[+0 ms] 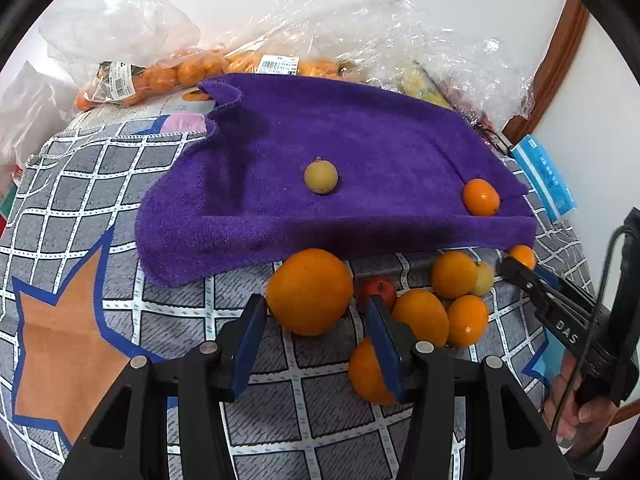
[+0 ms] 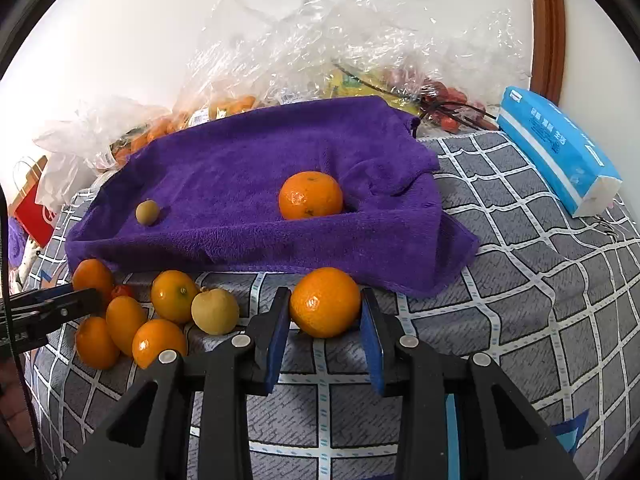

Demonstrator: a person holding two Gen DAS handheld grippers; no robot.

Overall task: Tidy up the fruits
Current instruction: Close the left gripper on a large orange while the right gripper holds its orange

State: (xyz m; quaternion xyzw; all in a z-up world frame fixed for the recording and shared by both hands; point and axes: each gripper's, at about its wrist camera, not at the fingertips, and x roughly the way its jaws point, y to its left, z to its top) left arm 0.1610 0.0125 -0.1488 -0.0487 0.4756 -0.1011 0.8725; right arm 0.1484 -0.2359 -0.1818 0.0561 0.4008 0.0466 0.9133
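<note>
Right now, right gripper [image 2: 325, 332]: jaws drawn in on a mandarin [image 2: 325, 302] just in front of the purple towel's [image 2: 248, 168] near edge; both blue pads look pressed to its sides.
Left gripper [image 1: 316, 340]: jaws part-way apart, holding nothing; a large orange [image 1: 309, 292] sits beyond the tips, between them and the towel's front hem.
Loose pile: several small oranges, a pale yellow fruit [image 2: 215, 311] and a small red fruit [image 1: 376, 288] lie clustered on the checked cloth [image 2: 540, 280], just in front of the towel's near edge.
Already on the towel: one orange [image 2: 311, 196] toward its right side and one small yellow-green fruit [image 2: 147, 212] toward its left.
Progress, as I judge it: early; two fruits placed, a third gripped, most waiting in front.
Hard to make out: bagged produce behind the towel is blurred by crinkled plastic [image 2: 320, 52]; one orange under the left gripper is partly covered by a pad; whether a tabletop or bed lies beneath the cloth, I cannot tell.
</note>
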